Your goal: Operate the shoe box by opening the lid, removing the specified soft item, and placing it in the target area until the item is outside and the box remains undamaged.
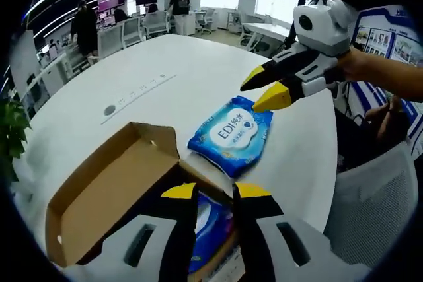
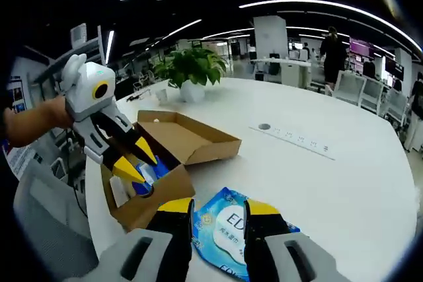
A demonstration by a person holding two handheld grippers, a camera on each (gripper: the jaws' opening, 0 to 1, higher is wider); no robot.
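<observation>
The brown cardboard shoe box lies open on the white table, its lid folded back flat. Inside it I see a blue soft pack. My left gripper hangs open just over that pack, and in the right gripper view it hovers over the box's open body. A second blue wet-wipe pack lies on the table outside the box. My right gripper hangs open a little above this pack's far corner, nothing between its fingers. From its own camera, the right gripper frames the pack.
A potted plant stands past the box at the table's edge. A round socket cover and a flat strip sit mid-table. A grey office chair stands by the near edge. People and desks fill the office behind.
</observation>
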